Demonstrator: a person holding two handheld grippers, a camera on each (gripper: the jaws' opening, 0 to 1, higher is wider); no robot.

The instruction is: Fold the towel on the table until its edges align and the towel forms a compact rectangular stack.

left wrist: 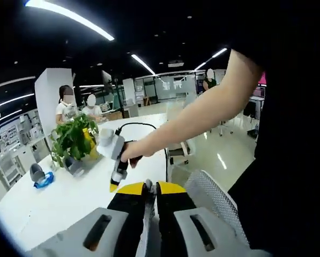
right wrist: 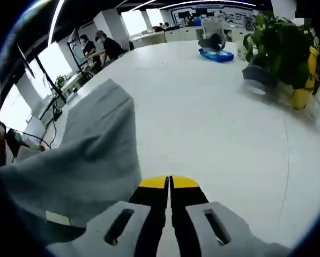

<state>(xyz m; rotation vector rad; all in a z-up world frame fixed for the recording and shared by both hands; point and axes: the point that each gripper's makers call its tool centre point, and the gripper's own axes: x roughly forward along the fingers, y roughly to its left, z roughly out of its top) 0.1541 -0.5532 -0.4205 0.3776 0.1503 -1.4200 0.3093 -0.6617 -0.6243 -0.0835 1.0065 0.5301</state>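
Left gripper (left wrist: 151, 186): jaws pressed together, a thin pale edge of cloth between the tips, probably the towel; hard to be sure. Right gripper (right wrist: 169, 181): jaws closed tip to tip, the grey towel (right wrist: 90, 155) draped just left of them and lifted off the table (right wrist: 202, 118); grip on it not visible. In the left gripper view a hand (left wrist: 130, 152) held the right gripper over the table. Plant (right wrist: 280, 48) stood at the far side.

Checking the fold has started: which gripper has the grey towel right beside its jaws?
The right gripper: the grey towel drapes just left of its closed yellow-tipped jaws. The left gripper has none beside it.
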